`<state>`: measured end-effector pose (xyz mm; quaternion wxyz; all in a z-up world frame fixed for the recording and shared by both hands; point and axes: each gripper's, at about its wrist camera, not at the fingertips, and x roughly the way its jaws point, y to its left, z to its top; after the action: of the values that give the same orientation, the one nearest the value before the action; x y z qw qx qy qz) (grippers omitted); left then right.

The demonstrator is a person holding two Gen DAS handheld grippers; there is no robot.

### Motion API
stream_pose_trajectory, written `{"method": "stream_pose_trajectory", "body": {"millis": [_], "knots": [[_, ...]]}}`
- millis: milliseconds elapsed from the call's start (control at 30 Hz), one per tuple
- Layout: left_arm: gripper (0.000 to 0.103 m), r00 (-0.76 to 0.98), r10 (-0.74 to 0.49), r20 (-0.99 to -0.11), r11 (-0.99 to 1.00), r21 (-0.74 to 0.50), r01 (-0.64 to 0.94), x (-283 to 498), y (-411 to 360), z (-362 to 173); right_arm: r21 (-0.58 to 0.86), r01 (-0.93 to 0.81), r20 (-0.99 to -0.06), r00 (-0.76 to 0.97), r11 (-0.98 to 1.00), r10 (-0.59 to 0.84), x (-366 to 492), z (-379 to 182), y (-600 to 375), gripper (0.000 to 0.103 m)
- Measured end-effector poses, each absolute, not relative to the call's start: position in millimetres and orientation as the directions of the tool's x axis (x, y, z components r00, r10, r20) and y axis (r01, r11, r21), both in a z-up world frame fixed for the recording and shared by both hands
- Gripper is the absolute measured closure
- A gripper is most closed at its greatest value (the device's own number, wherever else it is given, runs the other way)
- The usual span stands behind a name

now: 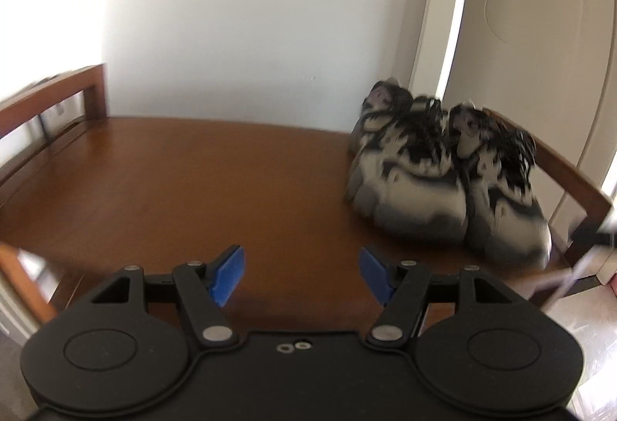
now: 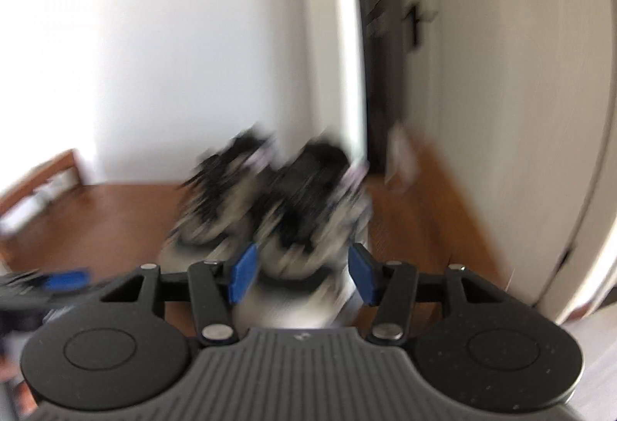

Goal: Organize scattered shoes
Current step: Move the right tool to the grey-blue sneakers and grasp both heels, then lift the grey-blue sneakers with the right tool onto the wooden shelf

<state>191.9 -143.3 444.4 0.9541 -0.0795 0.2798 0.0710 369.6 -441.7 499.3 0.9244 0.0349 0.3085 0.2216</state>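
Note:
Two grey, cream and black sneakers stand side by side on a brown wooden shelf, at its right end. In the left wrist view the left shoe and the right shoe are blurred, toes toward me. My left gripper is open and empty, over the shelf's front, left of the shoes. In the right wrist view my right gripper is open, its blue pads on either side of the toe of the nearer shoe, not closed on it. The other shoe is to its left. This view is heavily blurred.
The shelf has raised wooden rails at its left and right ends and stands against a white wall. A white door with a dark handle is to the right. Light floor shows at lower right.

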Motion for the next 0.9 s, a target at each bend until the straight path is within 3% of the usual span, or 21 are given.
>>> {"method": "stream_pose_trajectory", "body": {"millis": [67, 200, 300, 467, 633, 900], "knots": [[0.037, 0.814, 0.092, -0.573, 0.975, -0.115, -0.191, 174, -138, 431, 0.268, -0.397, -0.647, 0.601, 0.878, 0.47, 357, 471, -443, 0.048], [0.037, 0.705, 0.07, -0.706, 0.969, -0.12, -0.216, 141, -133, 377, 0.247, -0.261, -0.877, 0.351, 0.933, 0.33, 321, 340, -447, 0.048], [0.037, 0.633, 0.044, -0.773, 0.967, -0.127, -0.222, 131, -136, 337, 0.212, -0.149, -0.938, 0.247, 0.966, 0.244, 322, 256, -449, 0.046], [0.037, 0.571, 0.018, -0.821, 0.968, -0.129, -0.216, 122, -147, 268, 0.17, 0.034, -0.977, 0.138, 0.985, 0.164, 348, 95, -443, 0.046], [0.037, 0.523, 0.004, -0.852, 0.949, -0.162, -0.271, 112, -155, 199, 0.049, 0.099, -0.996, 0.078, 0.994, 0.041, 366, -37, -434, 0.045], [0.037, 0.479, -0.003, -0.878, 0.931, -0.177, -0.318, 100, -153, 145, -0.093, 0.031, -0.993, 0.074, 0.995, -0.095, 379, -116, -429, 0.043]]}}
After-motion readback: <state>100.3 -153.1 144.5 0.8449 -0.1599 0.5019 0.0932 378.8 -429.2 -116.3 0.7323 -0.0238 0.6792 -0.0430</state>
